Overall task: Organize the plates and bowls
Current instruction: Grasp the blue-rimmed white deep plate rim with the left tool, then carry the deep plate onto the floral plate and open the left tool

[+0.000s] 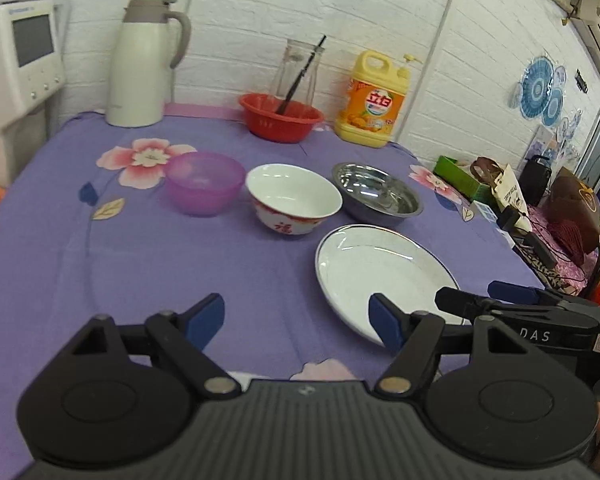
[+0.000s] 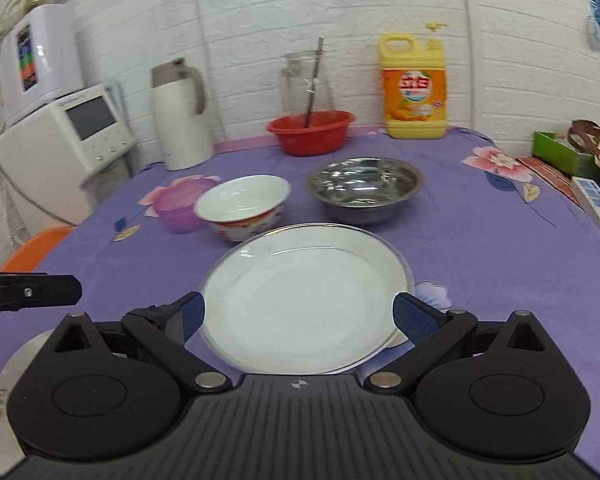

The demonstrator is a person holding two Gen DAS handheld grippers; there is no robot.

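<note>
A white plate (image 1: pixel 380 268) with a thin blue rim lies on the purple tablecloth; it also shows in the right wrist view (image 2: pixel 304 300). Behind it stand a purple plastic bowl (image 1: pixel 204 182), a white ceramic bowl (image 1: pixel 294 196) with red print, and a steel bowl (image 1: pixel 376 192). They also show in the right wrist view: purple bowl (image 2: pixel 172 210), white bowl (image 2: pixel 242 206), steel bowl (image 2: pixel 366 188). My left gripper (image 1: pixel 298 322) is open and empty, left of the plate. My right gripper (image 2: pixel 300 316) is open, just above the plate's near half. Another plate's edge (image 2: pixel 4 396) shows at lower left.
At the table's back stand a white thermos jug (image 1: pixel 142 64), a red basin (image 1: pixel 280 116) with a glass pitcher (image 1: pixel 298 70) behind it, and a yellow detergent bottle (image 1: pixel 374 100). A white appliance (image 1: pixel 20 56) stands at left. Clutter (image 1: pixel 540 200) sits off the right edge.
</note>
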